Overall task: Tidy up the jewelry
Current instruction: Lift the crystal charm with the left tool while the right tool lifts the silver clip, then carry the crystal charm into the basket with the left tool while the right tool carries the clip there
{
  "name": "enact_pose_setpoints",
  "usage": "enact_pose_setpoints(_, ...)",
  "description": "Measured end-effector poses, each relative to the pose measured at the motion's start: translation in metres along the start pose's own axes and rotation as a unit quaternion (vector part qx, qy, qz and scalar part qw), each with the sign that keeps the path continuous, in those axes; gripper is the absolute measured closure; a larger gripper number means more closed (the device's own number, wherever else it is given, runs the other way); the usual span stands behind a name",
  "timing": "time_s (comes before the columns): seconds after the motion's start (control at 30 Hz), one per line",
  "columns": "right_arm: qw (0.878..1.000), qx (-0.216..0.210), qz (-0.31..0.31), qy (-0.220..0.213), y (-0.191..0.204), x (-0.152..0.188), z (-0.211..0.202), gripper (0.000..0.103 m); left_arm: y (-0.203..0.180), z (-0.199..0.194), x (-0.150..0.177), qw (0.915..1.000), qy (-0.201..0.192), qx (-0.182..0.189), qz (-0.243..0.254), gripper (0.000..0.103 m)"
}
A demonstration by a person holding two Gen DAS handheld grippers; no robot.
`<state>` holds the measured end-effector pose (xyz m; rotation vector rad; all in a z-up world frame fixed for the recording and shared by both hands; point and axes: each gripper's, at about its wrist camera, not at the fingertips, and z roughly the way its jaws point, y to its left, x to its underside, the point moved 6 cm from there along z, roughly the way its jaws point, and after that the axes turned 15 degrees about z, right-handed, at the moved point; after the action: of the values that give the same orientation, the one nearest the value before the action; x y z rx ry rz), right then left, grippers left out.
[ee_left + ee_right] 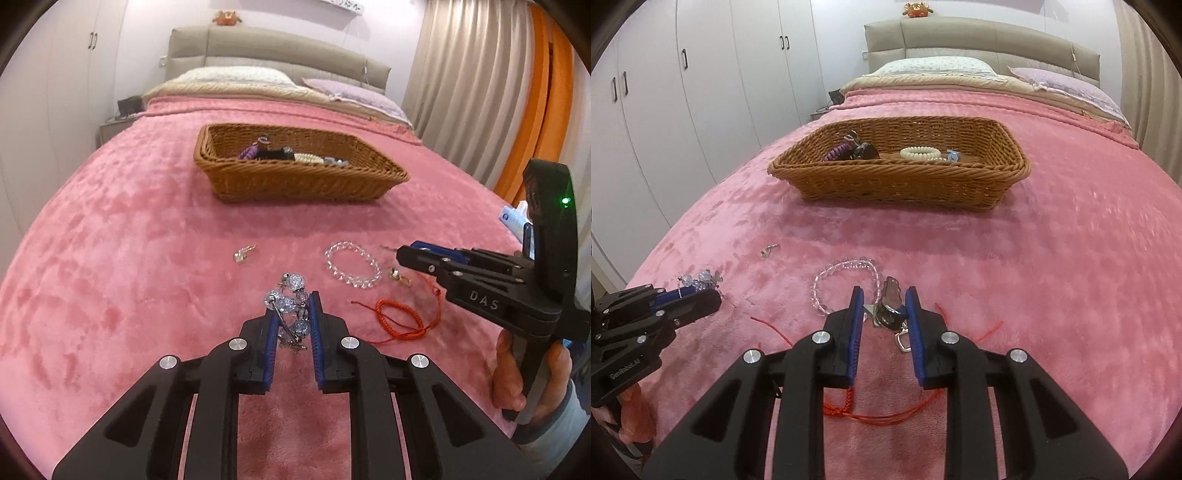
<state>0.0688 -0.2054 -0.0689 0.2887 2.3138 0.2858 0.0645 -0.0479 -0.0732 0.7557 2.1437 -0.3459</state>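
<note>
Well, both hands loaded.
Left gripper (291, 314): clamped on a crystal bracelet (290, 295).
Right gripper (884, 314): pinching a metal clasp (888, 308).
Basket (897, 184): straight ahead up the bed, long axis crosswise, well apart from both.
Nearer hand: neither clearly.
Left on blanket (147, 221): clear beads (352, 264), red cord (399, 319).

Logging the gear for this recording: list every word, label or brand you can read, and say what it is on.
"DAS": on the right gripper, along its black body.
"GenRobot.AI": on the left gripper, low on its body.
Print on the white and blue packet behind the right gripper: too blurred to read.
Nothing else carries text.
</note>
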Motion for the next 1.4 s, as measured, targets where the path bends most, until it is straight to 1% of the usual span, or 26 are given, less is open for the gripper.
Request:
enact_pose_setpoints(0.17, 1.0, -0.012, 0.01, -0.013, -0.001, -0.004, -0.009, 0.083, 0.002, -0.001, -0.001, 1.0, -0.006, 0.004, -0.006, 0.089)
enact_pose_setpoints(0.33, 0.999, -0.033, 0.022, -0.027, 0.0, -0.011, -0.021, 0.083, 0.003, -0.011, -0.011, 0.9995, -0.028, 0.009, -0.012, 0.089)
enact_pose_setpoints(0.43, 0.997, -0.042, 0.024, -0.053, 0.003, -0.023, -0.038, 0.083, 0.002, -0.02, -0.023, 0.9989, -0.045, 0.01, -0.009, 0.089)
enact_pose_setpoints(0.47, 0.996, -0.05, 0.028, -0.072, 0.004, -0.032, -0.05, 0.083, 0.003, -0.022, -0.028, 0.9987, -0.05, 0.011, -0.008, 0.089)
enact_pose_setpoints(0.53, 0.993, -0.059, 0.037, -0.091, 0.005, -0.045, -0.062, 0.083, 0.004, -0.026, -0.044, 0.9979, -0.064, 0.011, -0.004, 0.089)
enact_pose_setpoints(0.57, 0.992, -0.06, 0.044, -0.107, 0.004, -0.058, -0.071, 0.083, 0.005, -0.027, -0.056, 0.9974, -0.071, 0.01, -0.001, 0.089)
enact_pose_setpoints(0.7, 0.988, -0.062, 0.056, -0.132, 0.0, -0.096, -0.077, 0.083, 0.007, -0.024, -0.107, 0.9945, -0.104, 0.01, 0.01, 0.089)
enact_pose_setpoints(0.73, 0.987, -0.064, 0.06, -0.135, -0.002, -0.109, -0.073, 0.083, 0.008, -0.02, -0.118, 0.994, -0.108, 0.013, 0.01, 0.089)
enact_pose_setpoints(0.83, 0.986, -0.07, 0.072, -0.13, -0.007, -0.136, -0.057, 0.083, 0.014, 0.001, -0.149, 0.9931, -0.114, 0.026, 0.001, 0.089)
enact_pose_setpoints(0.9, 0.987, -0.072, 0.074, -0.12, -0.01, -0.154, -0.036, 0.083, 0.02, 0.025, -0.164, 0.9932, -0.108, 0.042, -0.013, 0.089)
enact_pose_setpoints(0.97, 0.99, -0.066, 0.071, -0.107, -0.012, -0.164, -0.011, 0.083, 0.022, 0.047, -0.171, 0.9935, -0.098, 0.056, -0.015, 0.089)
enact_pose_setpoints(1.0, 0.99, -0.064, 0.07, -0.101, -0.013, -0.167, -0.003, 0.083, 0.023, 0.063, -0.174, 0.9944, -0.089, 0.054, -0.017, 0.089)
enact_pose_setpoints(1.03, 0.991, -0.065, 0.073, -0.091, -0.015, -0.17, 0.012, 0.083, 0.024, 0.076, -0.175, 0.995, -0.081, 0.057, -0.016, 0.089)
enact_pose_setpoints(1.17, 0.993, -0.059, 0.08, -0.061, -0.025, -0.174, 0.051, 0.083, 0.025, 0.116, -0.17, 0.9962, -0.052, 0.067, -0.017, 0.089)
enact_pose_setpoints(1.27, 0.994, -0.059, 0.084, -0.039, -0.031, -0.166, 0.07, 0.083, 0.03, 0.129, -0.16, 0.9965, -0.038, 0.072, -0.02, 0.089)
enact_pose_setpoints(1.4, 0.996, -0.046, 0.077, -0.02, -0.035, -0.156, 0.088, 0.083, 0.031, 0.138, -0.153, 0.997, -0.028, 0.069, -0.017, 0.088)
